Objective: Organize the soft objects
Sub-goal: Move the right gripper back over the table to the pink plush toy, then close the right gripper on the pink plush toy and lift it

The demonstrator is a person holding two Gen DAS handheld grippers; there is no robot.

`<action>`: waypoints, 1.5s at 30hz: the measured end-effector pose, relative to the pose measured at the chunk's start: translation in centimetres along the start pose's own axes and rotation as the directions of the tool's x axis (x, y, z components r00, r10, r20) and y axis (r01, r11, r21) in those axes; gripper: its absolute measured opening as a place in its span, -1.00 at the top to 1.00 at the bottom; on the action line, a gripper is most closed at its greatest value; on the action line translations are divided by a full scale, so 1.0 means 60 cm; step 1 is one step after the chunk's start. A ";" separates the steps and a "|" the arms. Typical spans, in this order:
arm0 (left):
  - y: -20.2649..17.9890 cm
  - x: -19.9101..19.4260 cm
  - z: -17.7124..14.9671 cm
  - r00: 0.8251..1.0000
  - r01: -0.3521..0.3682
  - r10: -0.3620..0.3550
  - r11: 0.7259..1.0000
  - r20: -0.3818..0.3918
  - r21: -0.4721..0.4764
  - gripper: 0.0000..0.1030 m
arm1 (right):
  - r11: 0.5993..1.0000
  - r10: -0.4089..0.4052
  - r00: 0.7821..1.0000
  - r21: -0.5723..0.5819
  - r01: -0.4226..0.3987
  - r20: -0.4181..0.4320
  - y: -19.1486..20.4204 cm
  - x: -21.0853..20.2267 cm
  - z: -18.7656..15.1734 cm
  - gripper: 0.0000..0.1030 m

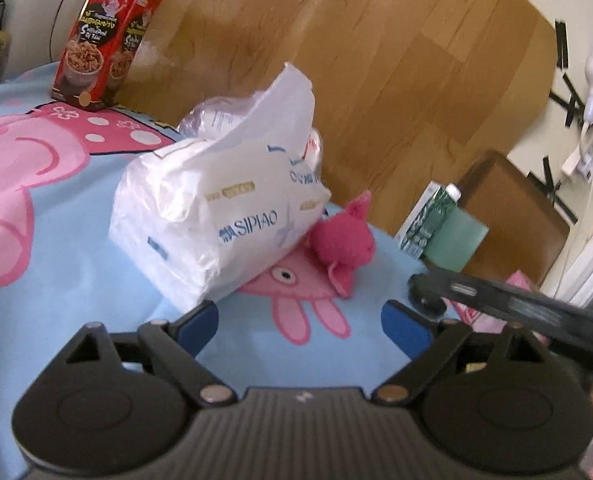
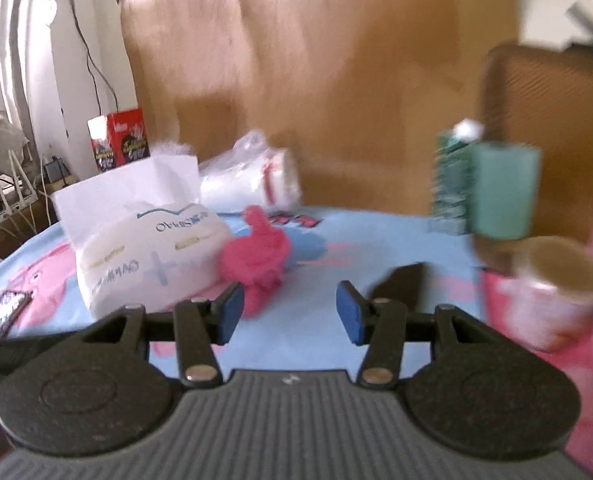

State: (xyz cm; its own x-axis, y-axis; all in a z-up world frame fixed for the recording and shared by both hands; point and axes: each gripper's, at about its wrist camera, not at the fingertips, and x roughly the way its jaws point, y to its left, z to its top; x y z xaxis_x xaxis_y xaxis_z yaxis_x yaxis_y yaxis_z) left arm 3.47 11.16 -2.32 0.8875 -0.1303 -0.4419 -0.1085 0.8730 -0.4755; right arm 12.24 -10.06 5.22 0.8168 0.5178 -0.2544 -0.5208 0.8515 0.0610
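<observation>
A white tissue pack (image 1: 216, 216) (image 2: 144, 248) lies on a light blue sheet with pink cartoon prints (image 1: 76, 280) (image 2: 316, 248). A small pink plush toy (image 1: 344, 244) (image 2: 256, 264) rests against the pack's right end. Behind them lies a crumpled clear plastic bag (image 1: 212, 120) (image 2: 252, 180). My left gripper (image 1: 302, 328) is open wide, just short of the pack's near corner, with nothing between its blue pads. My right gripper (image 2: 289, 314) is open too and holds nothing; its left pad is close in front of the plush.
A red snack box (image 1: 104, 40) (image 2: 120, 140) stands at the back left. A green carton (image 1: 436, 224) (image 2: 488, 192) stands at the right, with a pink roll (image 2: 556, 288) near it. A black flat bar (image 1: 516, 304) juts in from the right. Behind is a wooden headboard (image 1: 376, 60).
</observation>
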 end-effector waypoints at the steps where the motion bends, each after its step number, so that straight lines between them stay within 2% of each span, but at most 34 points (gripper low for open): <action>1: 0.000 -0.001 0.000 1.000 0.002 -0.002 1.000 0.005 0.001 -0.79 | 1.000 0.013 0.999 0.005 -0.013 -0.034 0.005 0.027 0.007 -0.06; 3: -0.006 -0.003 -0.003 1.000 0.012 -0.012 1.000 0.019 0.009 -0.81 | 1.000 0.004 0.995 -0.022 -0.006 -0.095 0.021 0.077 0.011 -0.06; 5: -0.008 -0.007 -0.005 0.999 0.020 -0.021 1.000 0.030 0.021 -0.83 | 0.997 -0.046 0.989 -0.072 0.037 -0.139 0.037 0.115 0.010 -0.06; 8: -0.013 -0.004 -0.006 0.999 0.029 -0.030 0.999 0.034 0.034 -0.84 | 0.993 -0.074 0.983 -0.105 0.056 -0.168 0.047 0.143 0.007 0.00; 10: -0.013 -0.005 -0.006 0.999 0.033 -0.034 0.999 0.034 0.032 -0.85 | 0.992 -0.068 0.985 -0.115 0.050 -0.160 0.051 0.139 0.008 0.66; 13: -0.008 -0.004 -0.004 0.999 0.040 -0.041 0.999 0.027 0.015 -0.86 | 0.989 -0.086 0.985 -0.128 0.067 -0.152 0.050 0.119 0.006 0.86; 18: -0.005 -0.003 -0.003 0.999 0.045 -0.045 0.999 0.018 0.009 -0.86 | 0.985 -0.091 0.986 -0.159 0.069 -0.138 0.035 0.052 -0.028 0.85; 26: -0.014 0.001 -0.005 0.998 0.063 -0.062 0.997 -0.024 0.045 -0.93 | 0.980 0.012 0.994 -0.196 -0.034 -0.113 0.010 -0.121 -0.117 0.85; 31: -0.027 0.006 -0.009 0.996 0.076 -0.072 0.993 -0.055 0.086 -0.94 | 0.971 -0.032 0.997 -0.237 0.015 -0.067 0.018 -0.195 -0.179 0.84; 35: -0.046 0.007 -0.014 0.995 0.071 -0.061 0.988 -0.074 0.138 -0.94 | 0.968 -0.060 0.997 -0.247 0.048 -0.042 0.015 -0.218 -0.208 0.69; 36: -0.050 0.006 -0.016 0.995 0.073 -0.062 0.987 -0.078 0.145 -0.94 | 0.968 -0.061 0.997 -0.245 0.049 -0.039 0.013 -0.223 -0.209 0.50; 37: -0.055 0.005 -0.019 0.994 0.079 -0.067 0.986 -0.084 0.146 -0.94 | 0.969 -0.066 0.997 -0.242 0.056 -0.035 0.011 -0.223 -0.208 0.21; 38: -0.058 0.004 -0.022 0.993 0.086 -0.073 0.986 -0.091 0.143 -0.94 | 0.969 -0.071 0.997 -0.239 0.062 -0.031 0.009 -0.222 -0.207 0.12; 45: -0.097 -0.013 -0.039 0.974 0.194 -0.174 0.972 -0.143 0.135 -0.94 | 0.975 -0.057 0.998 -0.215 0.052 -0.019 -0.001 -0.228 -0.217 0.01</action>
State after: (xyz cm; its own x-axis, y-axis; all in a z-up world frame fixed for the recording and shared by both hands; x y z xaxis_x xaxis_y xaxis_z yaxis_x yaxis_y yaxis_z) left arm 2.37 5.09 -0.99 0.8193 -0.3466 -0.4567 0.1271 0.8866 -0.4447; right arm -2.14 -18.28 -3.85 0.8405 0.4665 -0.2756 -0.5189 0.8395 -0.1613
